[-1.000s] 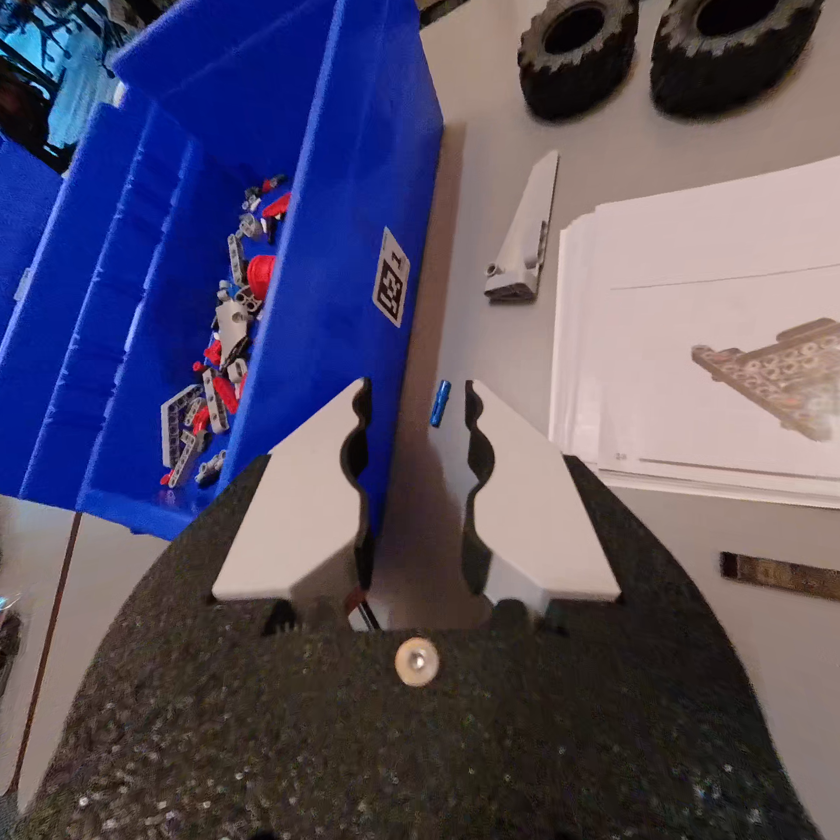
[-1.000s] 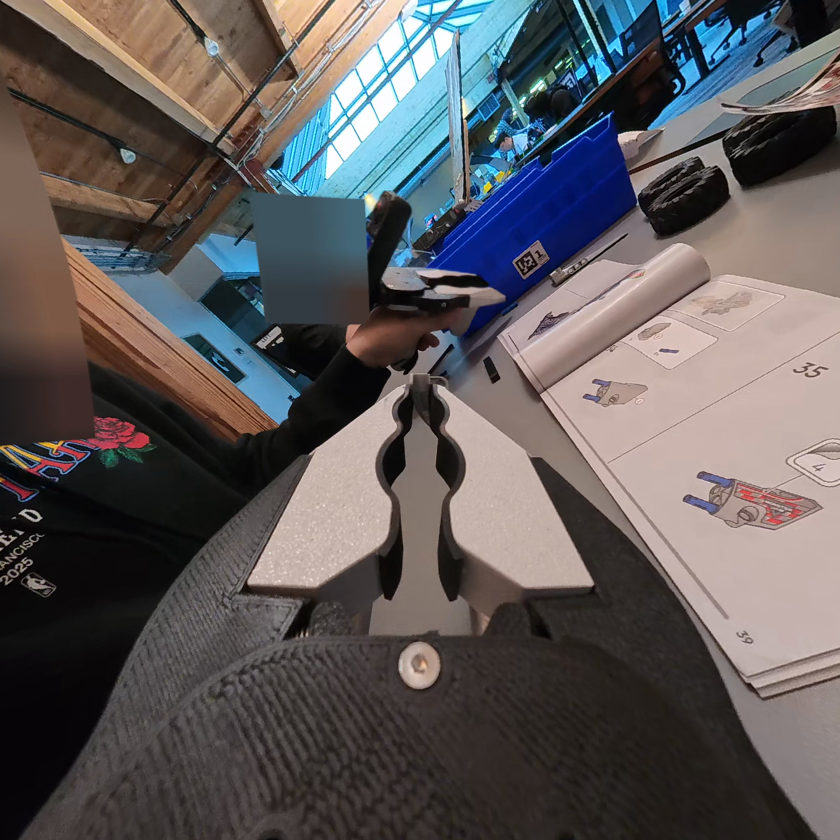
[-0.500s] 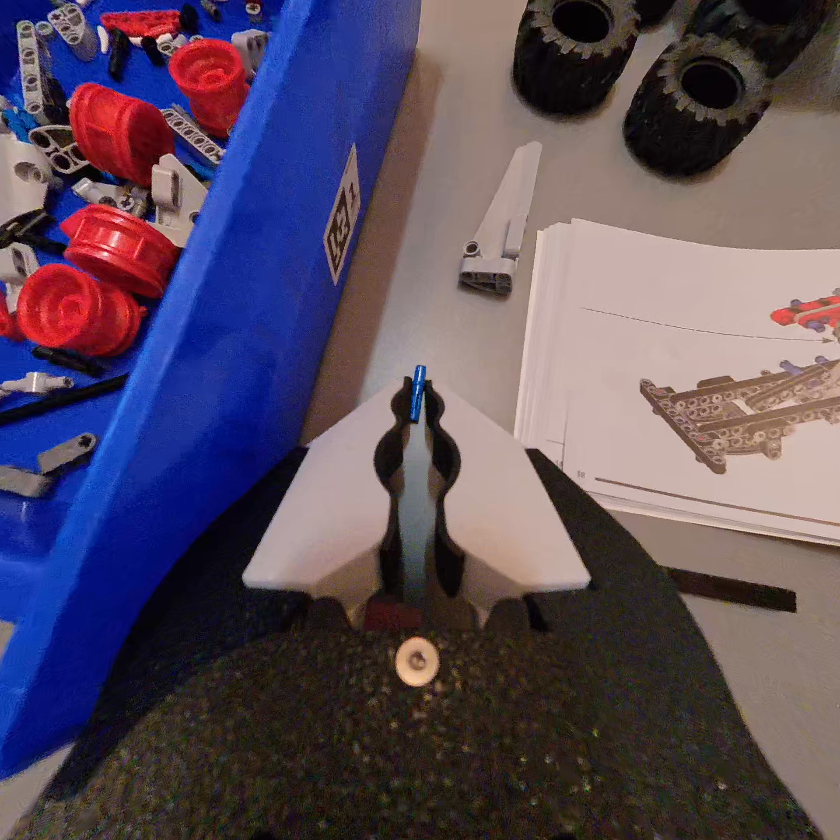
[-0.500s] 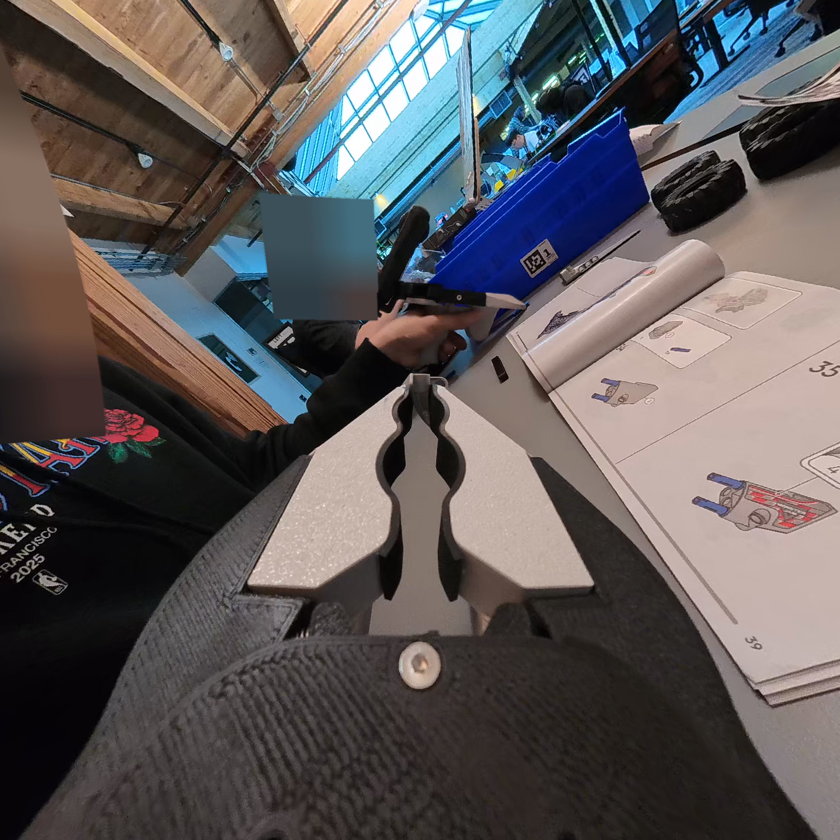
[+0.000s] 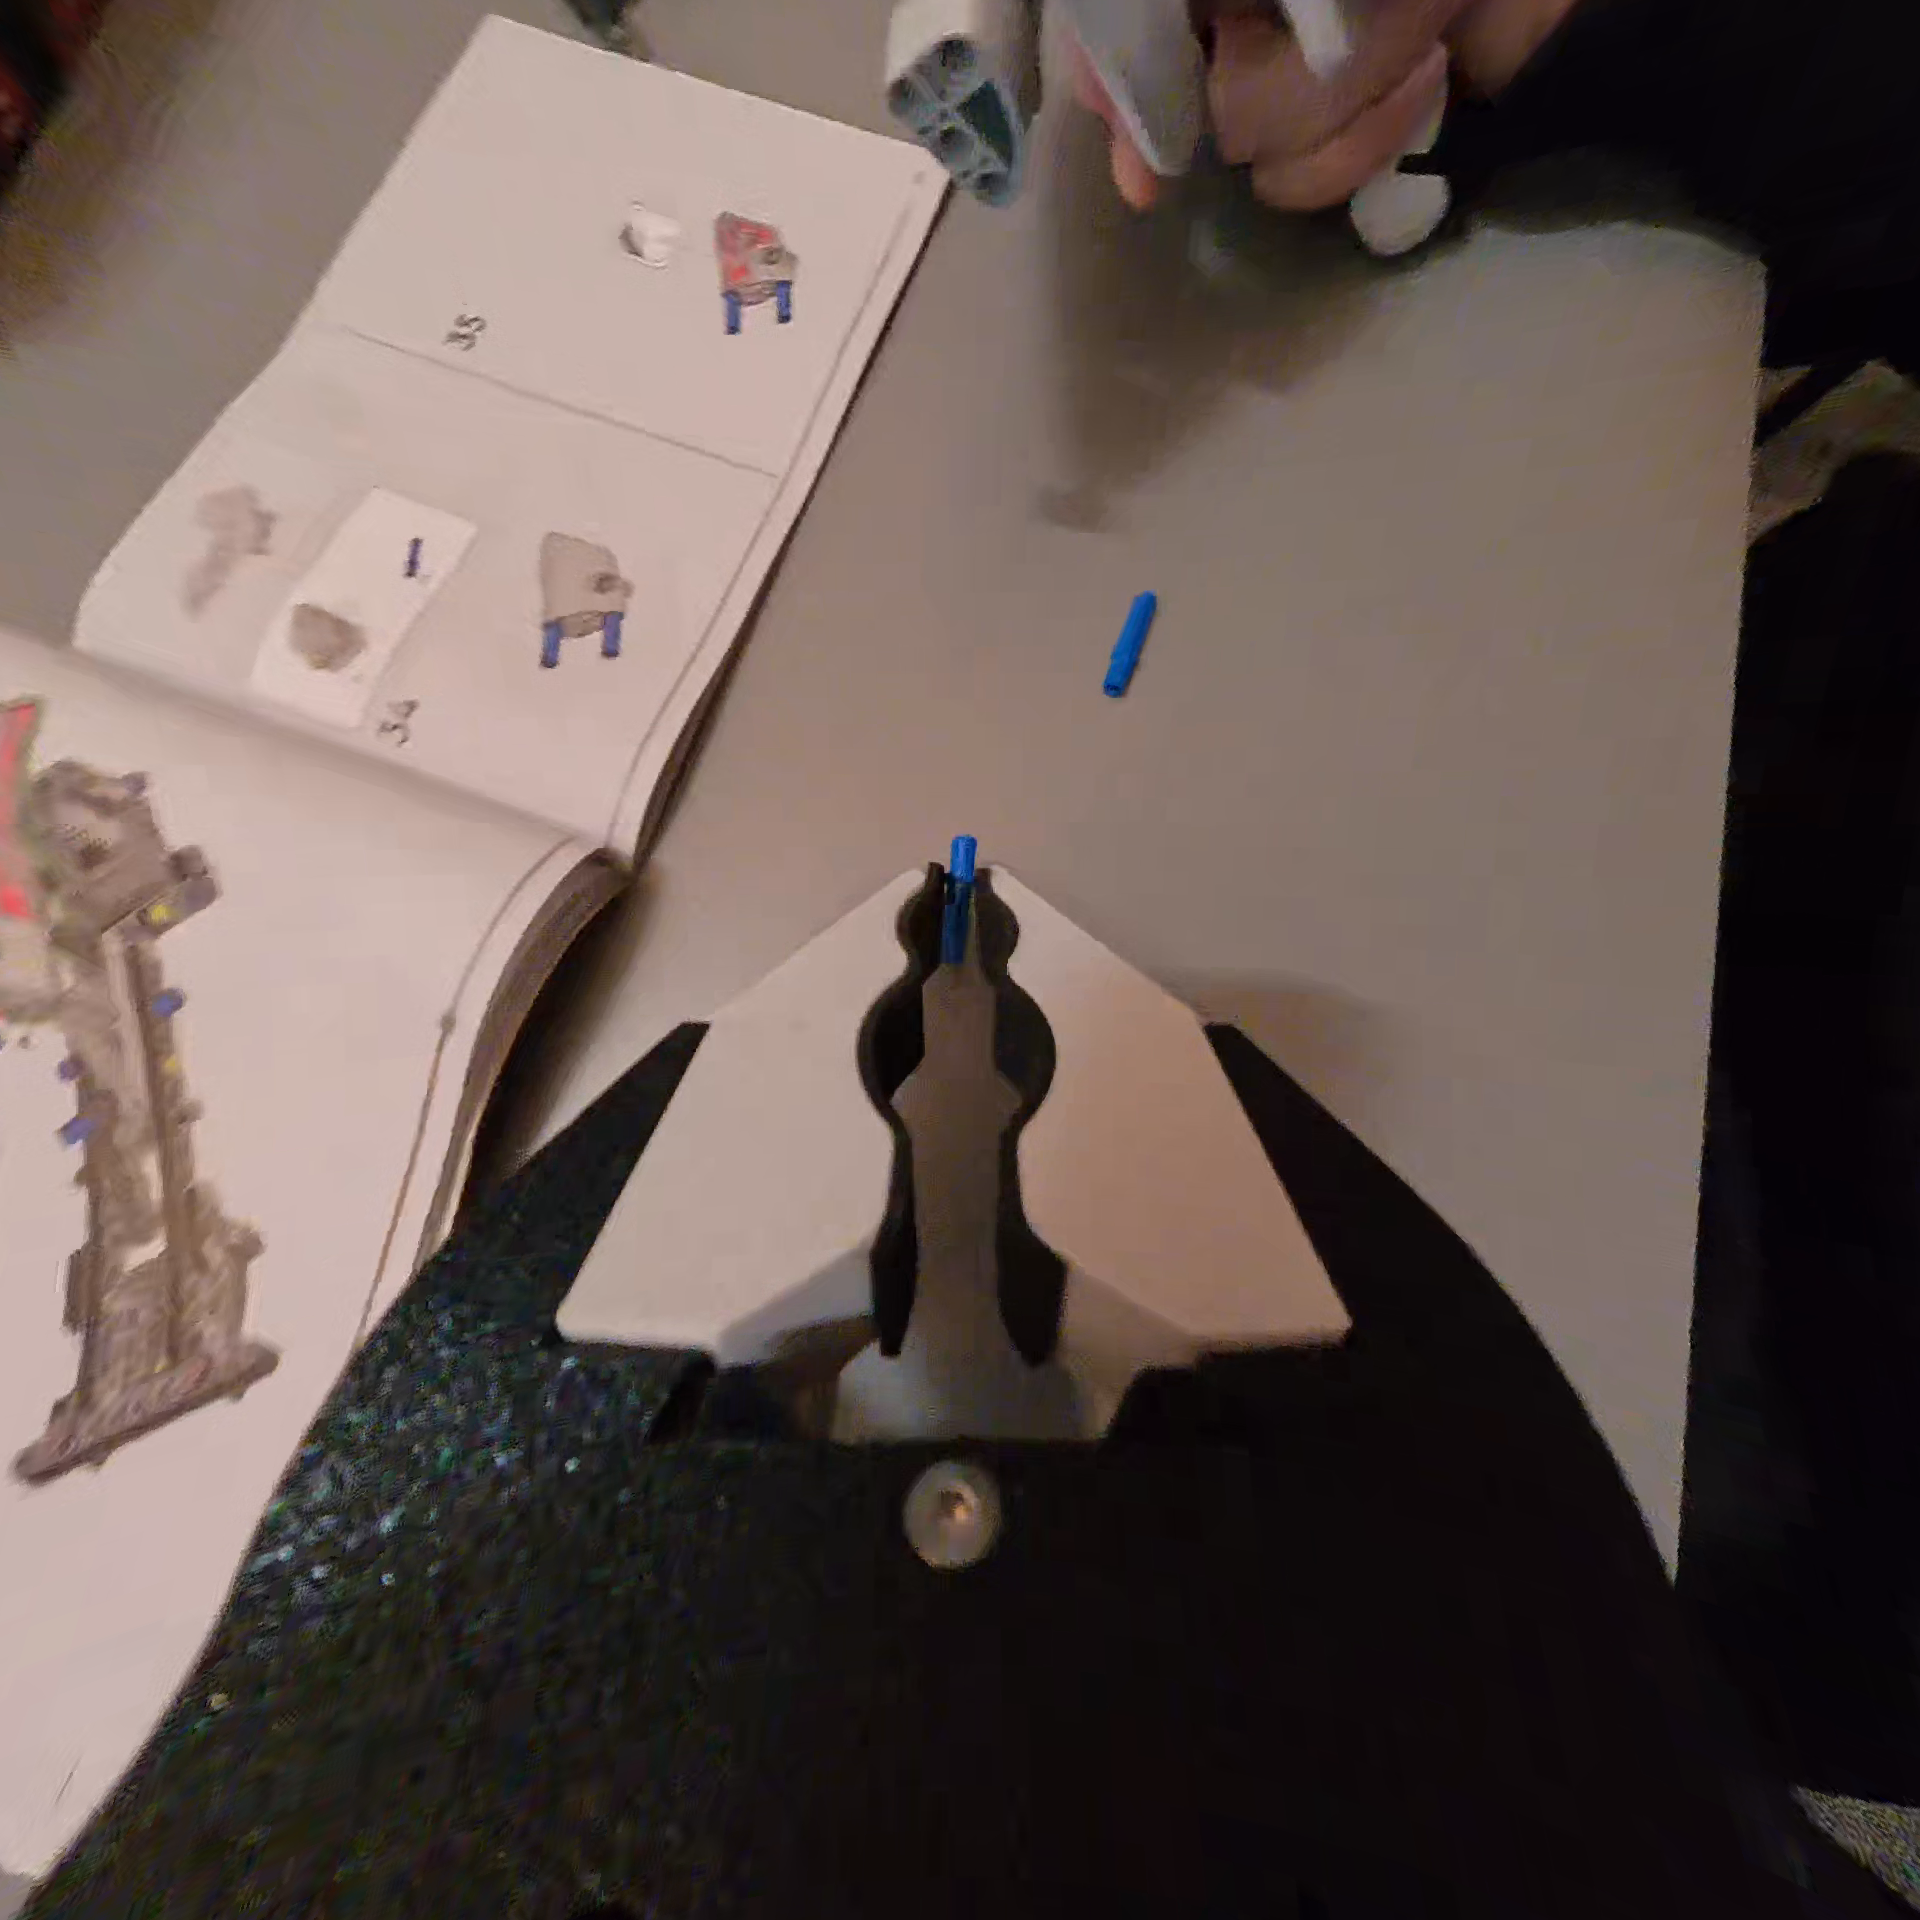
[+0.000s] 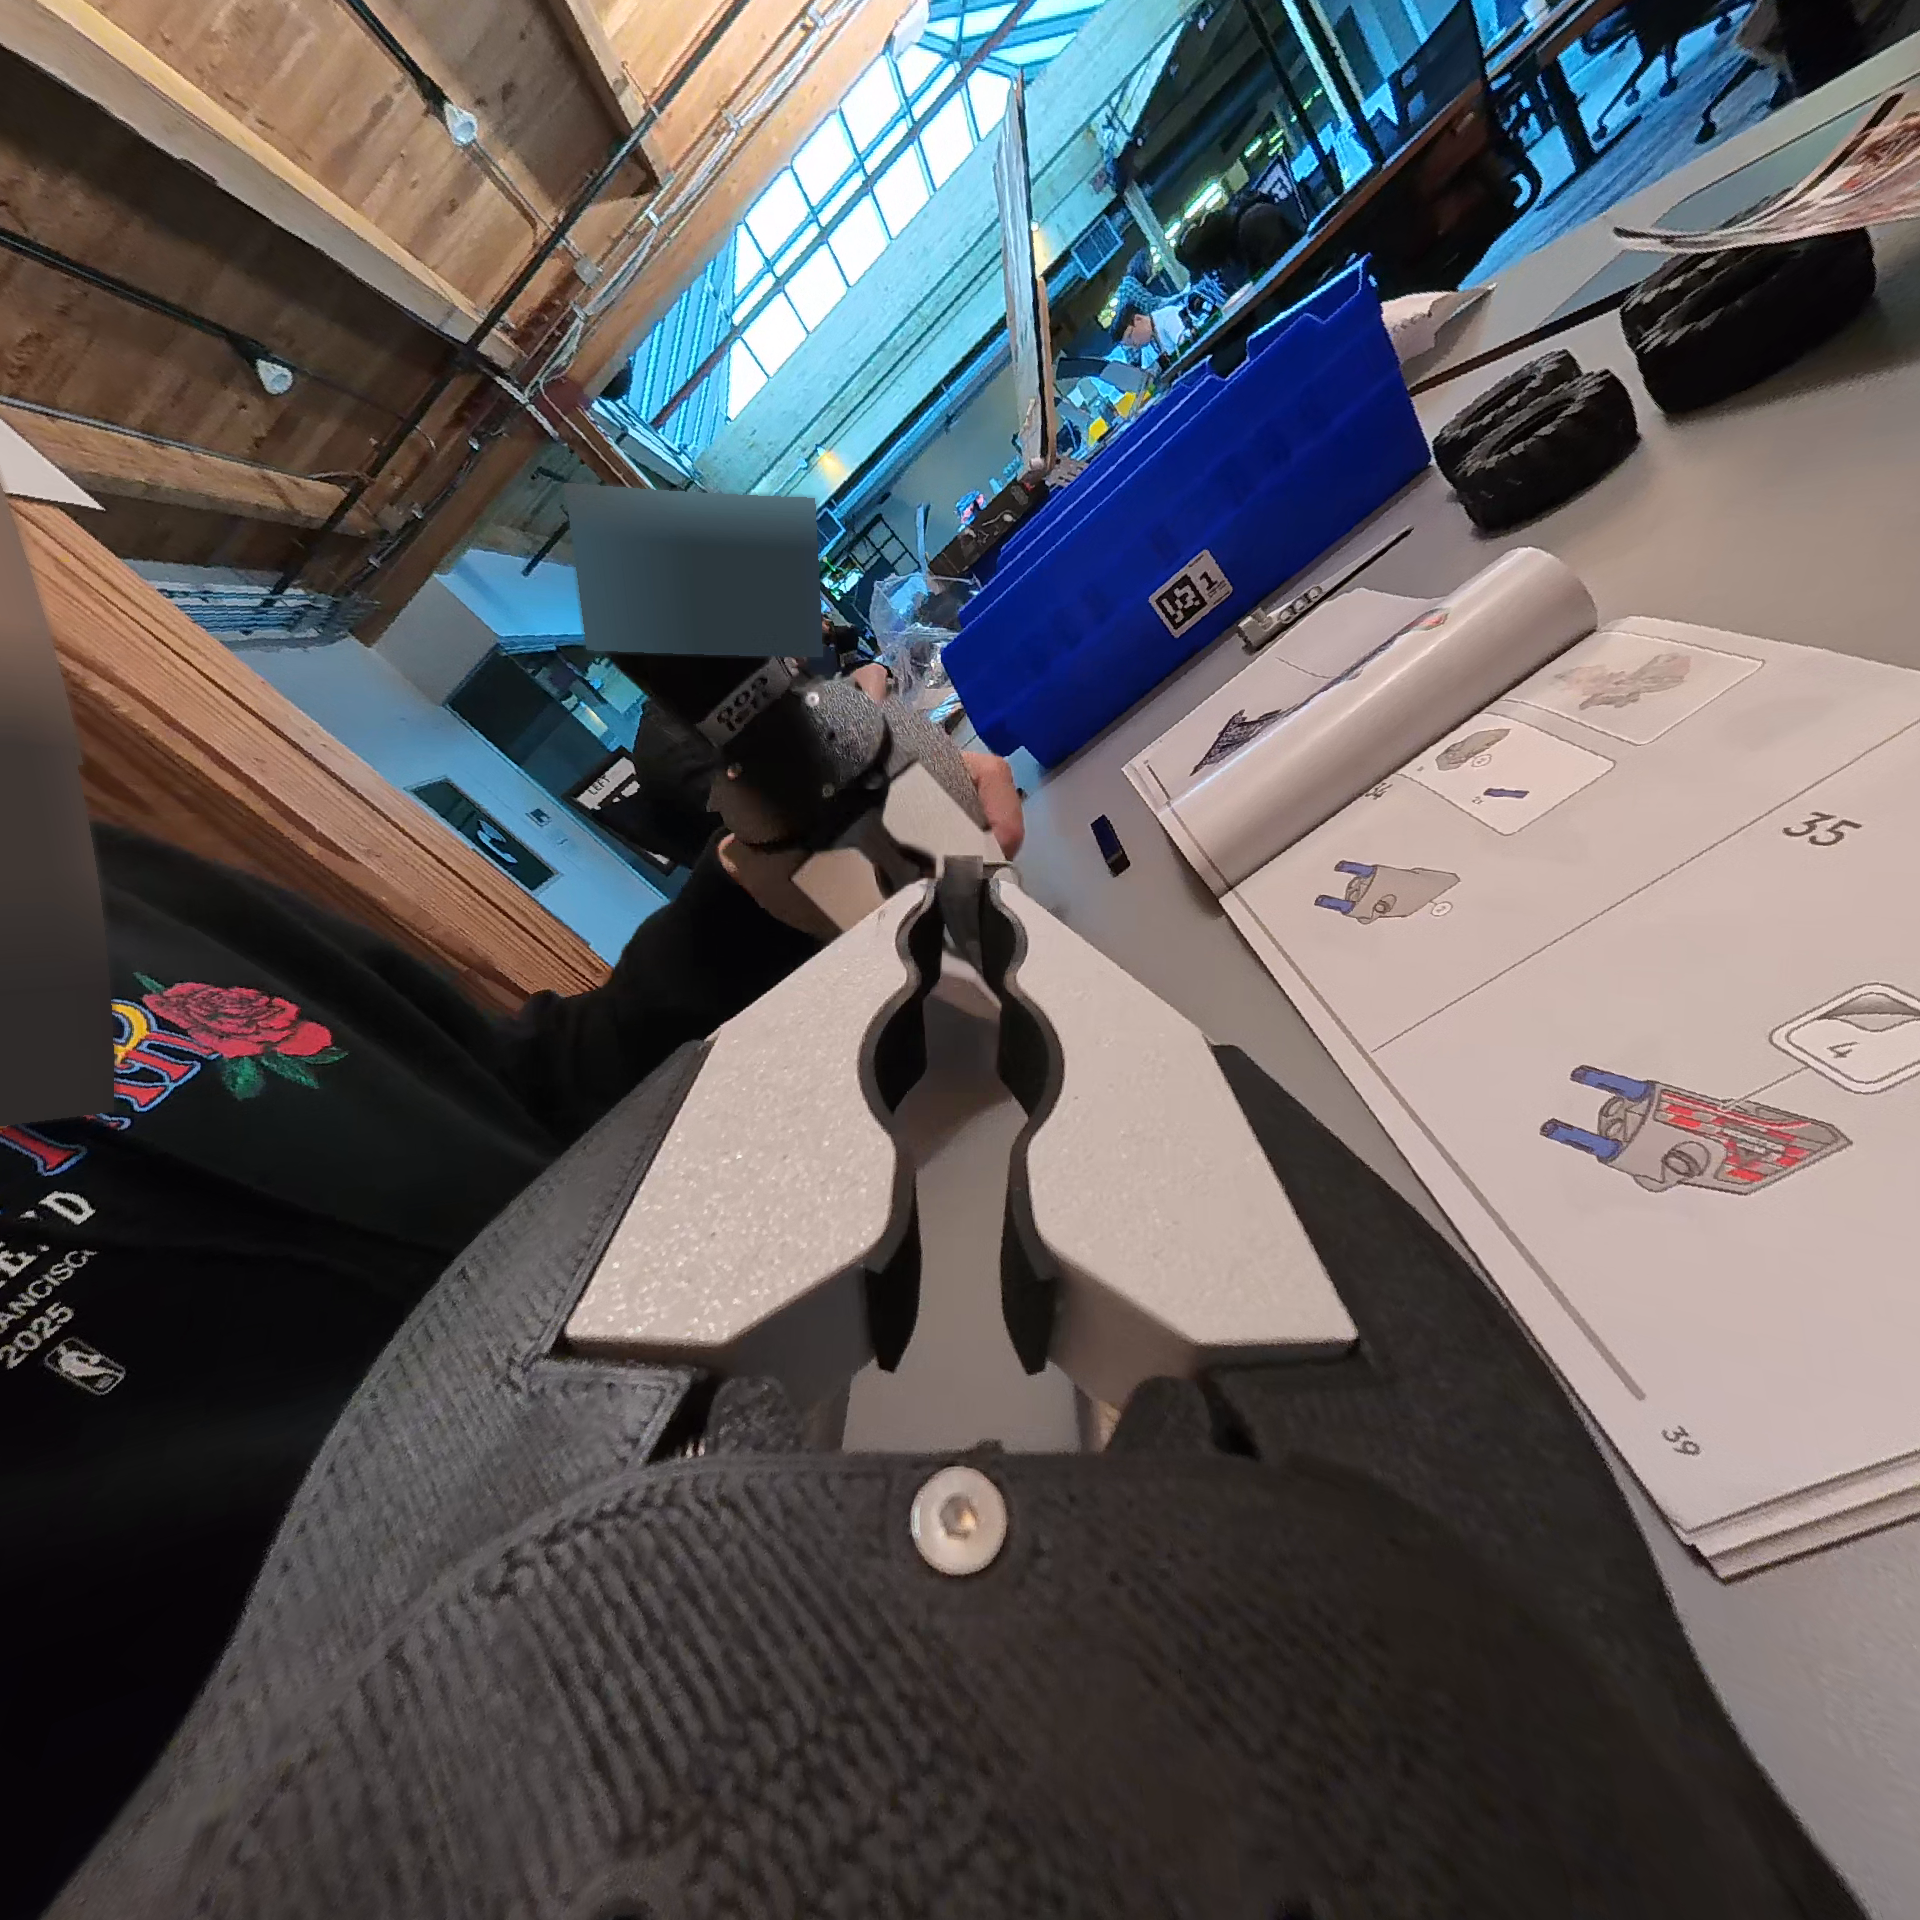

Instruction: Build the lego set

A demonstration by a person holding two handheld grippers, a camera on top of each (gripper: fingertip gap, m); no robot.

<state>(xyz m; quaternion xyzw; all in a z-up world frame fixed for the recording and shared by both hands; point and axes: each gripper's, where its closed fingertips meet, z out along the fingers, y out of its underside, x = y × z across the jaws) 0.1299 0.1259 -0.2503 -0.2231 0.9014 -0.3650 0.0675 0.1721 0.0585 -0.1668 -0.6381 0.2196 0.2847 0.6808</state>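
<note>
My left gripper [image 5: 961, 883] is shut on a small blue pin [image 5: 960, 902] whose tip sticks out past the fingertips, above the grey table. A second blue pin [image 5: 1129, 644] lies loose on the table ahead of it. My right gripper [image 6: 961, 883] is shut on a thin grey lego piece [image 6: 962, 906]. That piece also shows at the top of the left wrist view [image 5: 951, 104], next to a person's hand [image 5: 1299, 114]. The left gripper's black housing [image 6: 800, 748] shows just beyond my right fingertips.
An open instruction booklet [image 5: 499, 436] lies left of the left gripper and also shows in the right wrist view [image 6: 1558, 935]. A blue bin [image 6: 1195, 561], black tyres [image 6: 1538, 447], a grey panel piece [image 6: 1278, 613] and a small dark piece [image 6: 1110, 844] sit farther off. A person in a dark sleeve is close on the left. Spacing between my two grippers at the tips: around 12 centimeters.
My left gripper closed on the blue pin beside the blue bin, then swung away from the bin, over the booklet, towards the right gripper. The right gripper stayed shut on its grey piece.
</note>
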